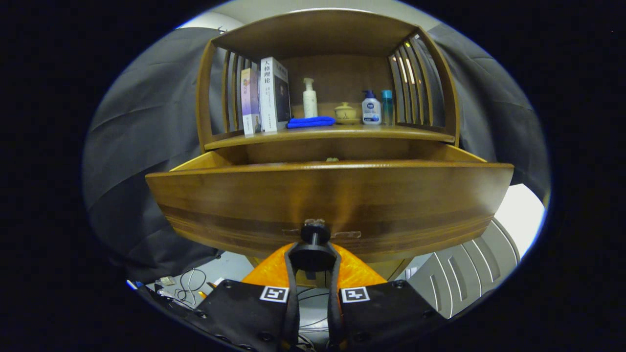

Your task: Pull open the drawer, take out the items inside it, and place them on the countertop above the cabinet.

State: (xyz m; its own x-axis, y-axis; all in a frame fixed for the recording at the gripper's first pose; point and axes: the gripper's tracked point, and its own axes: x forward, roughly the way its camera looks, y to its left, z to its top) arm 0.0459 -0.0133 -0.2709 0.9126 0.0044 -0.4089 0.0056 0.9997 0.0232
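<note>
A wooden drawer (328,195) stands pulled out of the cabinet, its front panel close ahead of me. My gripper (314,254) is shut on the drawer's dark round knob (314,233), one finger on each side of it. The drawer's inside is hidden behind the front panel; only a small pale tip of something (332,159) shows above its rim. The countertop (327,133) above the drawer is a wooden shelf surface.
On the countertop stand two books (264,95), a white pump bottle (309,98), a blue folded cloth (310,122), a small lidded pot (346,112), a soap dispenser (371,107) and a teal bottle (387,105). Slatted sides enclose the shelf. Cables (188,288) lie on the floor below.
</note>
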